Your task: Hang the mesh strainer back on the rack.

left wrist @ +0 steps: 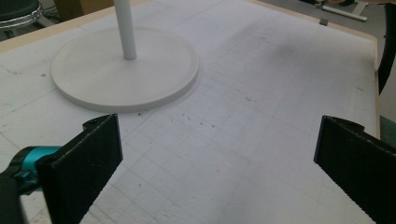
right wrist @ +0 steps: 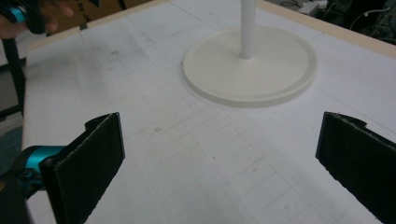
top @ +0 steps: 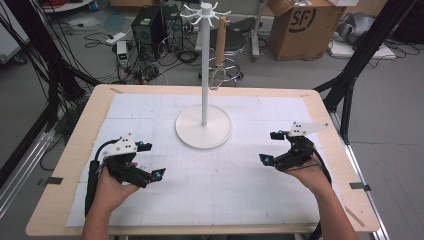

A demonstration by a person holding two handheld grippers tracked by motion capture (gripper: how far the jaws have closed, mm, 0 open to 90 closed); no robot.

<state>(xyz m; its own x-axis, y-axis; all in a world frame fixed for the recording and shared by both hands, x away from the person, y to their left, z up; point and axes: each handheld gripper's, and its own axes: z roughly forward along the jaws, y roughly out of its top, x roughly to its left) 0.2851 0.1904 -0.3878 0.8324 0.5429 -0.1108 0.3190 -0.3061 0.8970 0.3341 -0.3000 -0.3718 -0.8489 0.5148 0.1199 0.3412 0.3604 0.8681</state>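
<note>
Stand (top: 203,127) between, beyond both grippers' spread fingers (left wrist: 88,158)

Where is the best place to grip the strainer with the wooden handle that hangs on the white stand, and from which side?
Probably the wooden handle, gripped across its width from the right side with the right gripper. It hangs upright from a hook of the white stand, straight and slim, with the mesh bowl below it, too delicate to squeeze.
</note>
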